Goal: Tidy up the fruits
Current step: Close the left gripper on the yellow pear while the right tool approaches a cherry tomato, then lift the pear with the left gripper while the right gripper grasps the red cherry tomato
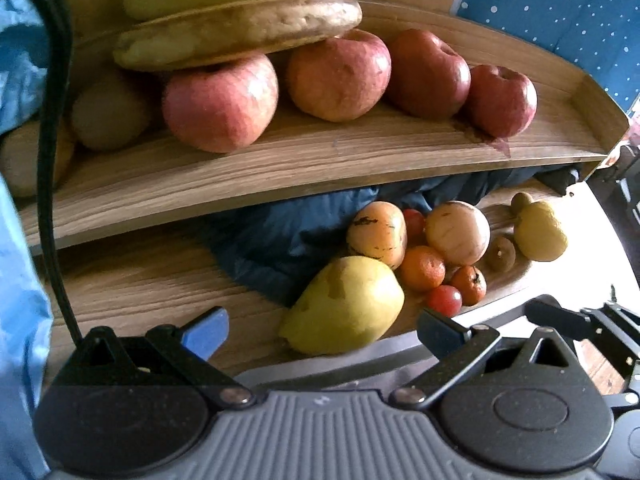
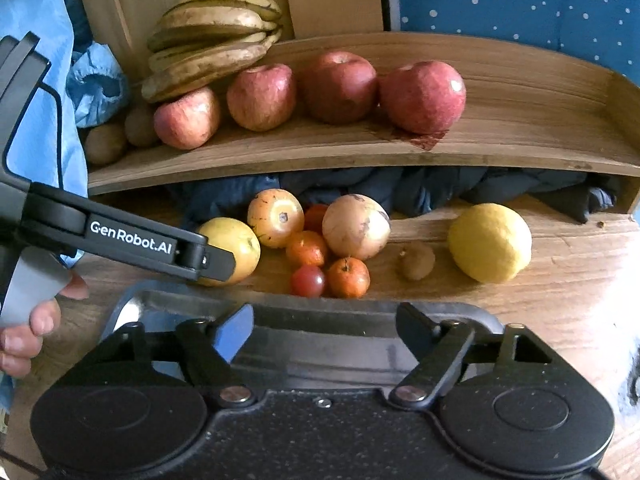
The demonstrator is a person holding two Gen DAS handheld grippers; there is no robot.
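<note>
Because your left gripper (image 1: 320,332) sits wide open and empty with the big yellow fruit (image 1: 344,306) right between its fingers, a fast close is the main risk: the fruit is round and smooth, and it could squirt forward into the pile (image 1: 424,256) just behind it. That pile is loose, with two pale round fruits, small oranges (image 2: 307,249) and a tomato (image 2: 307,281) touching one another on the lower board (image 2: 560,280), so one knock could set several rolling toward the front edge.

Your right gripper (image 2: 324,332) is also spread wide with nothing in it, hanging back near that edge. Its view shows your left tool's finger lying across the yellow fruit; keep the two tools apart or they may clash.

The lemon (image 2: 490,242) and the small kiwi (image 2: 416,261) lie off to the right, clear of the pile. On the upper shelf (image 2: 540,120) the bananas (image 2: 212,36) lean on the leftmost apple (image 2: 187,117), so bumping the row of apples could bring the bunch down.
</note>
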